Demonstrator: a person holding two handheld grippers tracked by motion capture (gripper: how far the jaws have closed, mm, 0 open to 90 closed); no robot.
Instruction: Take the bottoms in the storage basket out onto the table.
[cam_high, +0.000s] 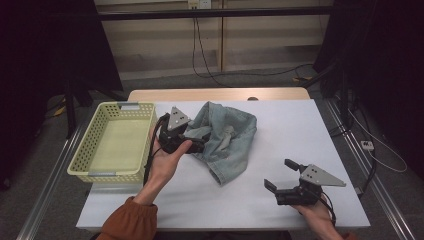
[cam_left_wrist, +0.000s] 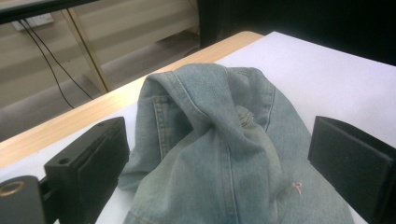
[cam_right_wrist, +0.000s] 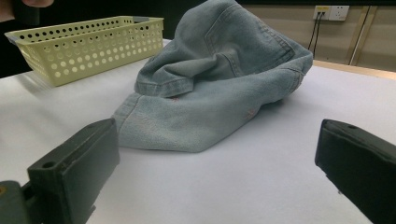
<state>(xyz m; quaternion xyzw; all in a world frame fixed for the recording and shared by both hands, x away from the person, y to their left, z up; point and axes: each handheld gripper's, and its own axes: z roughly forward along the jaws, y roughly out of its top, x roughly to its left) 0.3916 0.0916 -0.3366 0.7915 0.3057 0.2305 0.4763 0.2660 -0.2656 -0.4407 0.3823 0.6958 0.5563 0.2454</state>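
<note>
A crumpled light-blue denim garment (cam_high: 230, 137) lies on the middle of the white table (cam_high: 300, 125). My left gripper (cam_high: 200, 140), held in a hand, sits at the garment's left edge. In the left gripper view its jaws stand wide apart, and the denim (cam_left_wrist: 219, 116) bulges up between them without being pinched; the gripper (cam_left_wrist: 222, 140) is open. My right gripper (cam_high: 280, 174) is near the front right of the table, apart from the cloth. It is open (cam_right_wrist: 219, 144) with nothing in it, and the denim (cam_right_wrist: 219, 79) lies a short way ahead of it.
A pale yellow perforated basket (cam_high: 112, 142) stands at the table's left side, right beside the left hand; it also appears in the right gripper view (cam_right_wrist: 88, 44). A wooden strip (cam_high: 220, 94) borders the far edge. Cables run over the floor behind the table.
</note>
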